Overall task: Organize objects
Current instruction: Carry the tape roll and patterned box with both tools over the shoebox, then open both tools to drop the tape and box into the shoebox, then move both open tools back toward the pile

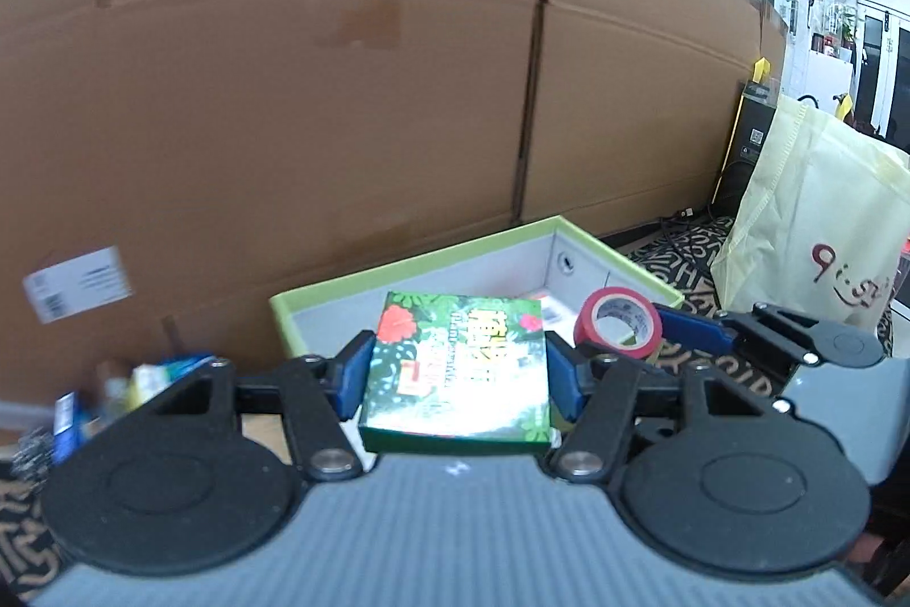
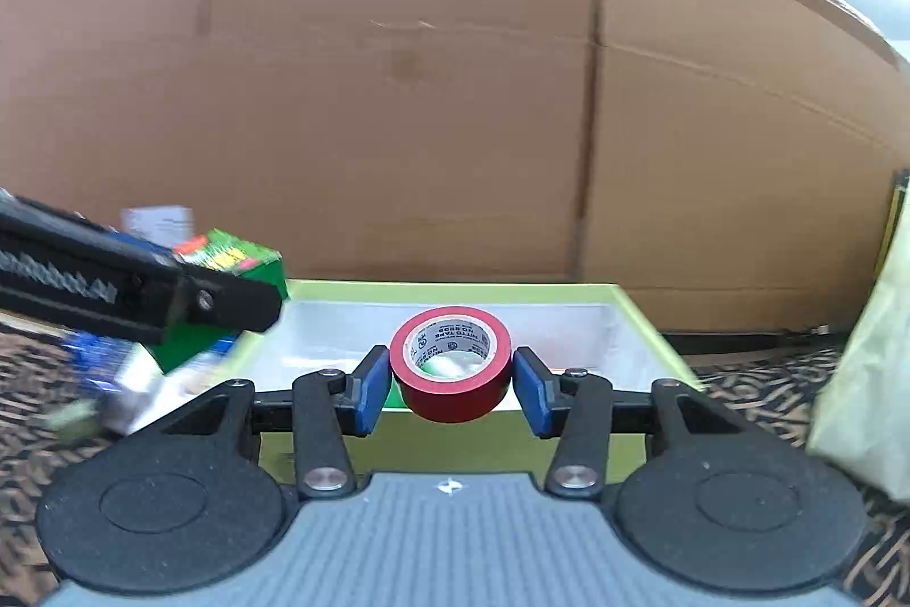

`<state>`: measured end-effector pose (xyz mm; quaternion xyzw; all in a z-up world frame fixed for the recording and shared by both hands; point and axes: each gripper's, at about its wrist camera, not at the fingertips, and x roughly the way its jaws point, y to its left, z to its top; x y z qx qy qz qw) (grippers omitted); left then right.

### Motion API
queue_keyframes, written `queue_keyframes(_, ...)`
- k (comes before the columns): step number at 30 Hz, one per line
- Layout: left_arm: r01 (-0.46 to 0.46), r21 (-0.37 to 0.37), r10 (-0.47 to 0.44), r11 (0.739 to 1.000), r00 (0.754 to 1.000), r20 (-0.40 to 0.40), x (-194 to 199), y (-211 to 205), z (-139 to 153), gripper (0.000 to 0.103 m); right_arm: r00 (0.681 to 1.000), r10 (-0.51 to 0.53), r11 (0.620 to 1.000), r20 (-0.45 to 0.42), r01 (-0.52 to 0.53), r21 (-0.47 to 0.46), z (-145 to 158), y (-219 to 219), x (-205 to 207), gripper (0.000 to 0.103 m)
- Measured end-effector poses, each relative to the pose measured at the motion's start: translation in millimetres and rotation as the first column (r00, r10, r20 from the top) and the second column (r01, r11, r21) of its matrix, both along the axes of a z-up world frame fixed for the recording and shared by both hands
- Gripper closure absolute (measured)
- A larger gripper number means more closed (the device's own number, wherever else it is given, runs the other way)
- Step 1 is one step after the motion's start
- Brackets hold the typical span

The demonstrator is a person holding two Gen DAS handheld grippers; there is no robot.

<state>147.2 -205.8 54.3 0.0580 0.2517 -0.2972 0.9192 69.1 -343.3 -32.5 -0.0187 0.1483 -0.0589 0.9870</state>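
Note:
My left gripper is shut on a green box with a flower print, its blue pads pressing both sides, held in front of a lime-rimmed storage box. In the right wrist view my right gripper is shut on a roll of red tape, held just above the near wall of the same storage box. The left wrist view shows the red tape and the right gripper at the right. The right wrist view shows the green box and the left gripper at the left.
A tall cardboard wall stands right behind the storage box. A pale yellow bag stands at the right on a patterned carpet. Several small packages lie at the left, blurred. Something white and red lies inside the storage box.

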Motion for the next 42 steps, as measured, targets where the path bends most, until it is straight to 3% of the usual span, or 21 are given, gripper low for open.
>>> queue_keyframes(3, -0.001, -0.023, 0.0, 1.0, 0.999, -0.05, 26.5, -22.5, -9.8, 0.042, 0.999, -0.035, 0.999, -0.03, 0.035, -0.008, -2.5, -22.9, 19.4, 0.052)
queue_keyframes(6, -0.025, -0.023, 0.023, 0.999, 0.995, -0.095, 51.5, -43.7, -24.2, 0.042, 0.998, -0.046, 0.997, -0.053, 0.049, 0.052, -4.2, -47.6, 35.3, 0.052)
queue_keyframes(10, -0.06, 0.028, 0.063, 0.998, 0.993, -0.096, 75.5, -65.1, -40.7, 0.042, 0.995, -0.058, 0.996, -0.078, 0.063, 0.063, -9.3, -65.5, 52.1, 0.052)
queue_keyframes(14, -0.07, 0.028, 0.073, 0.997, 0.99, -0.122, 92.9, -75.6, -52.3, 0.041, 0.992, -0.067, 0.997, -0.103, 0.07, 0.025, -14.9, -73.3, 65.6, 0.052)
queue_keyframes(17, -0.07, 0.039, 0.073, 0.997, 0.992, -0.099, 96.9, -79.0, -60.0, 0.039, 0.99, -0.072, 0.997, -0.125, 0.074, 0.013, -19.8, -77.5, 77.6, 0.051)
queue_keyframes(18, -0.064, 0.034, 0.067, 0.997, 0.993, -0.092, 97.8, -79.1, -62.1, 0.035, 0.989, -0.073, 0.997, -0.131, 0.075, 0.009, -22.2, -78.4, 81.4, 0.051)
queue_keyframes(20, -0.055, 0.017, 0.057, 0.998, 0.995, -0.082, 96.5, -76.0, -63.1, 0.004, 0.988, -0.078, 0.997, -0.133, 0.08, 0.004, -26.3, -79.4, 85.1, 0.047)
queue_keyframes(22, -0.084, -0.01, 0.083, 0.996, 0.996, -0.044, 89.9, -67.6, -59.0, 0.0, 0.986, -0.087, 0.996, -0.139, 0.086, -0.012, -28.7, -79.6, 86.1, 0.035)
queue_keyframes(25, -0.051, -0.04, 0.051, 0.998, 0.999, -0.014, 75.6, -51.7, -47.2, 0.0, 0.987, -0.126, 0.992, -0.097, 0.123, -0.029, -22.7, -80.2, 74.2, 0.034)
queue_keyframes(30, -0.092, -0.07, 0.094, 0.993, 0.995, 0.034, 36.6, -12.2, -33.6, 0.0, 0.979, -0.178, 0.98, 0.1, 0.167, 0.109, -3.8, -75.1, 9.5, 0.02)
queue_keyframes(33, -0.12, -0.051, 0.124, 0.991, 0.989, 0.076, 5.8, 16.1, -32.6, 0.0, 0.973, -0.163, 0.977, 0.165, 0.136, 0.165, -2.8, -58.5, -26.1, 0.015)
queue_keyframes(38, -0.175, -0.031, 0.178, 0.984, 0.978, 0.113, -41.5, 71.1, -48.1, 0.0, 0.983, -0.071, 0.979, 0.17, 0.036, 0.201, -15.6, -17.2, -56.3, 0.015)
queue_keyframes(42, -0.239, 0.014, 0.236, 0.971, 0.966, 0.102, -63.5, 120.4, -64.8, 0.0, 0.994, 0.016, 0.98, 0.112, -0.038, 0.196, -34.0, 23.2, -59.0, 0.015)
